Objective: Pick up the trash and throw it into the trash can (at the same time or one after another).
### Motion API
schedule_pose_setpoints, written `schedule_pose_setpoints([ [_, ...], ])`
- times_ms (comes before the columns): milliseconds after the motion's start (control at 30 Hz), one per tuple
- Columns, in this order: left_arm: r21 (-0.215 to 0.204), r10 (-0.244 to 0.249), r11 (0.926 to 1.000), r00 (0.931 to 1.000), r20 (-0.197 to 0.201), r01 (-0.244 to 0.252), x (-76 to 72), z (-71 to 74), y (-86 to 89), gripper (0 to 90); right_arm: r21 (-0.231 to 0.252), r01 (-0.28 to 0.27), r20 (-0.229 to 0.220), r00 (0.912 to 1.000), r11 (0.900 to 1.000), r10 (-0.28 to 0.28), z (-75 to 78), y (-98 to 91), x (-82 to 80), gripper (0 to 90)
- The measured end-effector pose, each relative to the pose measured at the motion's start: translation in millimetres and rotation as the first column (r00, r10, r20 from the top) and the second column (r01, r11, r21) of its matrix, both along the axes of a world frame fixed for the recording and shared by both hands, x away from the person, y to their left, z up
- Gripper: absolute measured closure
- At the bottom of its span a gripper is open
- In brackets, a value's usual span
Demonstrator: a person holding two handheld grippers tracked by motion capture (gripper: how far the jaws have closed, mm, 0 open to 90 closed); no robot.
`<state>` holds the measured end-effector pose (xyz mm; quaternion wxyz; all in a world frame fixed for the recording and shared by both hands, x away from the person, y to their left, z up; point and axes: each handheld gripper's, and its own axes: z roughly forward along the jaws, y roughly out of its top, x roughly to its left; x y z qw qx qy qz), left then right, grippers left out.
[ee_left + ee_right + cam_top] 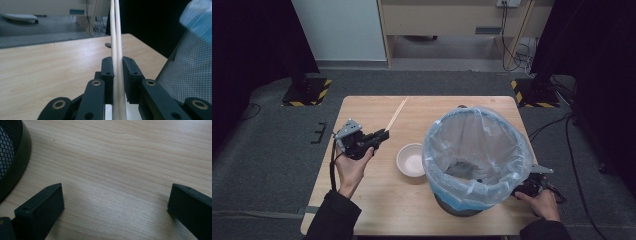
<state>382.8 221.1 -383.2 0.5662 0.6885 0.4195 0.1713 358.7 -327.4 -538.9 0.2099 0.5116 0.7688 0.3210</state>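
My left gripper (pixel 383 134) clamps the chopsticks (pixel 116 45) low, above the desk's (pixel 377 200) left, ready for the lined bin (pixel 477 155); my right gripper (pixel 115 202) rests wide open, empty, near right.

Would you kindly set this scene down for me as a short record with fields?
Surface: wooden table
Left tongs: shut on a pair of wooden chopsticks, held above the table, sticks pointing away from the person
Right tongs: open, nothing between them, low over the table beside the bin's base
Bin: black mesh waste bin lined with a clear bag, on the table's right half
Bowl: small white bowl, just left of the bin, looks empty
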Motion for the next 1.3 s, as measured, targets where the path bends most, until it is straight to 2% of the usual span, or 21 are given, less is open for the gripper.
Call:
schedule_pose_setpoints([
  [167, -0.044, 0.006, 0.9990, 0.9985, 0.055, -0.004, -7.6, 15.1, 8.6, 79.6, 0.000, -0.001, 0.000, 1.0000, 1.0000, 0.001, 0.0, 0.0, 0.0, 0.7],
  [200, -0.044, 0.006, 0.9990, 0.9985, 0.055, -0.004, -7.6, 15.1, 8.6, 79.6, 0.000, -0.001, 0.000, 1.0000, 1.0000, 0.001, 0.0, 0.0, 0.0, 0.7],
  [233, -0.060, 0.005, 0.9982, 0.9972, 0.074, 0.000, -10.9, 21.1, 10.5, 79.5, 0.000, -0.001, 0.000, 1.0000, 1.0000, 0.001, 0.0, 0.0, 0.0, 0.7],
  [333, -0.071, 0.001, 0.9975, 0.9962, 0.088, 0.005, -13.3, 25.7, 11.4, 79.5, 0.000, -0.001, 0.000, 1.0000, 1.0000, 0.001, 0.0, 0.0, 0.0, 0.7],
  [367, -0.084, -0.004, 0.9963, 0.9942, 0.108, 0.013, -16.7, 31.5, 12.0, 79.5, 0.000, 0.000, 0.000, 1.0000, 1.0000, 0.000, 0.0, 0.0, 0.0, 0.7],
  [467, -0.089, -0.010, 0.9958, 0.9922, 0.124, 0.021, -20.0, 36.7, 12.1, 79.6, 0.000, 0.000, 0.000, 1.0000, 1.0000, 0.000, 0.0, 0.0, 0.0, 0.7],
  [600, -0.107, -0.032, 0.9930, 0.9850, 0.169, 0.051, -29.1, 49.7, 9.8, 79.6, 0.000, 0.000, 0.000, 1.0000, 1.0000, 0.000, 0.0, 0.0, 0.0, 0.7],
  [667, -0.109, -0.035, 0.9925, 0.9837, 0.176, 0.055, -30.7, 51.7, 9.3, 79.5, 0.000, 0.000, 0.000, 1.0000, 1.0000, 0.000, 0.0, 0.0, 0.0, 0.7],
  [733, -0.114, -0.045, 0.9912, 0.9794, 0.197, 0.068, -34.8, 57.0, 7.7, 79.5, 0.000, 0.000, 0.000, 1.0000, 1.0000, 0.000, 0.0, 0.0, 0.0, 0.7],
  [767, -0.119, -0.060, 0.9890, 0.9740, 0.219, 0.088, -39.4, 62.2, 5.5, 79.5, 0.000, -0.001, 0.001, 1.0000, 1.0000, 0.001, 0.0, 0.0, 0.0, 0.7],
  [800, -0.119, -0.060, 0.9890, 0.9740, 0.219, 0.088, -39.4, 62.2, 5.5, 79.5, 0.000, -0.001, 0.001, 1.0000, 1.0000, 0.001, 0.0, 0.0, 0.0, 0.7],
  [833, -0.120, -0.074, 0.9873, 0.9693, 0.234, 0.105, -43.5, 66.3, 2.6, 79.5, 0.000, -0.001, 0.001, 1.0000, 1.0000, 0.001, -0.1, 0.0, 0.0, 0.7],
  [867, -0.120, -0.074, 0.9873, 0.9693, 0.234, 0.105, -43.5, 66.3, 2.6, 79.5, 0.000, -0.001, 0.001, 1.0000, 1.0000, 0.001, -0.1, 0.0, 0.0, 0.7],
  [933, -0.116, -0.096, 0.9848, 0.9614, 0.258, 0.129, -49.2, 72.2, -2.4, 79.5, 0.000, -0.001, 0.001, 1.0000, 1.0000, 0.001, -0.1, 0.0, 0.0, 0.7],
  [967, -0.116, -0.096, 0.9848, 0.9614, 0.258, 0.129, -49.2, 72.2, -2.4, 79.5, 0.000, -0.001, 0.001, 1.0000, 1.0000, 0.001, -0.1, 0.0, 0.0, 0.7],
  [1000, -0.115, -0.109, 0.9829, 0.9560, 0.273, 0.144, -53.1, 76.1, -5.2, 79.6, 0.000, 0.000, 0.000, 1.0000, 1.0000, 0.000, 0.0, 0.0, 0.0, 0.7],
  [1133, -0.119, -0.125, 0.9786, 0.9446, 0.304, 0.168, -60.7, 83.9, -8.7, 79.5, 0.000, 0.000, 0.000, 1.0000, 1.0000, 0.000, 0.0, 0.0, 0.0, 0.7],
  [1167, -0.119, -0.125, 0.9786, 0.9446, 0.304, 0.168, -60.7, 83.9, -8.7, 79.5, 0.000, 0.000, 0.000, 1.0000, 1.0000, 0.000, 0.0, 0.0, 0.0, 0.7],
  [1200, -0.118, -0.135, 0.9765, 0.9390, 0.316, 0.180, -63.8, 87.4, -10.8, 79.6, 0.000, -0.001, 0.001, 1.0000, 1.0000, 0.001, -0.1, 0.0, 0.0, 0.7],
  [1300, -0.113, -0.149, 0.9741, 0.9317, 0.331, 0.196, -65.7, 91.7, -14.4, 79.5, 0.000, 0.000, 0.000, 1.0000, 1.0000, 0.000, 0.0, 0.0, 0.1, 0.7],
])
